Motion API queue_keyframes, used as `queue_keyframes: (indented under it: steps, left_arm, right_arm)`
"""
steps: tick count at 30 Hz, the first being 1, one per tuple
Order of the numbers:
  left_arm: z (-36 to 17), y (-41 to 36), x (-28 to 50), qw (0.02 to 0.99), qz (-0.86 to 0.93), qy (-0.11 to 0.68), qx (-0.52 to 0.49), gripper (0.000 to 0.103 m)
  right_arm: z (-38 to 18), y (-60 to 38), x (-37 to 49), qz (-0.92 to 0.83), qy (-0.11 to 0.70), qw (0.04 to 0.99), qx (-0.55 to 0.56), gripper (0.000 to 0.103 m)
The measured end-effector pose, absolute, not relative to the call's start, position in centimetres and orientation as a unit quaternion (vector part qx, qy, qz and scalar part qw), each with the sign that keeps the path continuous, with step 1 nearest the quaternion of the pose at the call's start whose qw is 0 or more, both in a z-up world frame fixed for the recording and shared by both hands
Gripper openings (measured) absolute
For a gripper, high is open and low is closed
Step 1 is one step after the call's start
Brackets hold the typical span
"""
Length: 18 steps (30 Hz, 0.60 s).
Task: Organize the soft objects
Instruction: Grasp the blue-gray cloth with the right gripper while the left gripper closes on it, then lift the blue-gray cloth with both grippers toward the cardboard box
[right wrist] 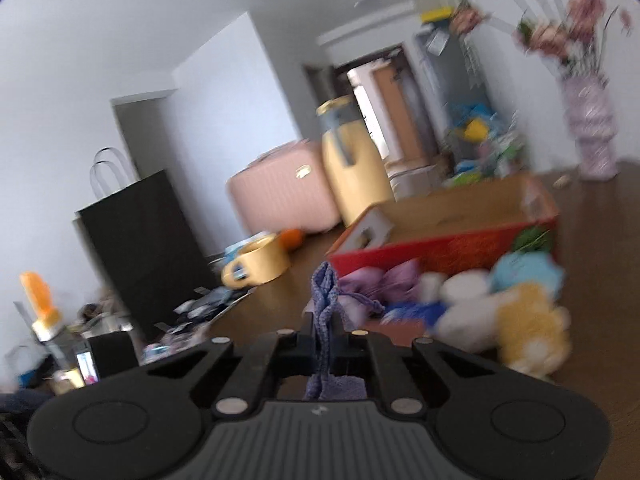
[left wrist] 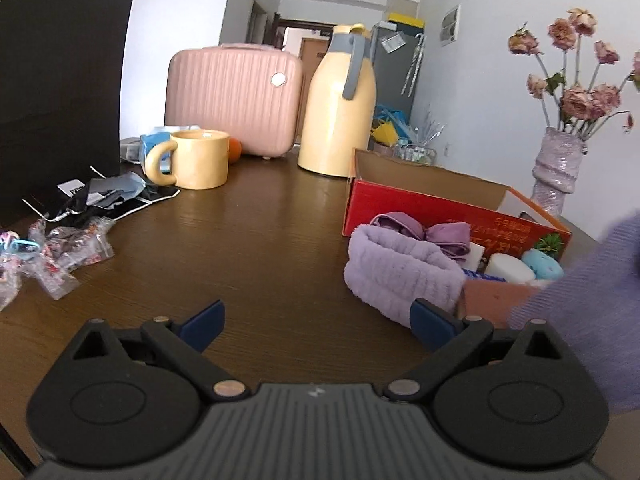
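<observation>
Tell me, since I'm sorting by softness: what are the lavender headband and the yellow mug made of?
The lavender headband looks like plush terry fleece, with a fuzzy ribbed pile. The yellow mug looks like glazed ceramic, with smooth thick walls and a soft sheen.

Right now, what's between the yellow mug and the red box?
Bare brown tabletop only, between the yellow mug and red box, in the left wrist view.
</observation>
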State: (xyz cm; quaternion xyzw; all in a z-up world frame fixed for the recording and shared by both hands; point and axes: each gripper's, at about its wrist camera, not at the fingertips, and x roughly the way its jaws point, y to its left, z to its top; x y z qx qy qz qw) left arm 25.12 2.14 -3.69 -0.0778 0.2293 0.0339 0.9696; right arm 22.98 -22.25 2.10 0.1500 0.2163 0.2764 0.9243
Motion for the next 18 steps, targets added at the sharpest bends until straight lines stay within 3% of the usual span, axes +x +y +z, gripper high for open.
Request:
queue_keyframes:
  steps: [6,13,18]
  left_arm:
    - [-2.8,4.7,21.8,0.969,0.068,0.227,-0.063,0.103]
    - [-2.9,3.1,19.8,0.957,-0.048,0.266,-0.108,0.102]
    - [-2.8,0.9,20.8,0.946,-0.122,0.269,-0.133,0.087]
  right_arm:
    - [1.9,-20.8,22.9,0.322,0.207,0.907,0.175,0.005]
    - [-5.0,-23.3,24.2,0.179,0.320,0.921,0.130,0.006]
    - [-5.9,-23.0,22.7,0.166,0.304,0.932,0.105,0.007]
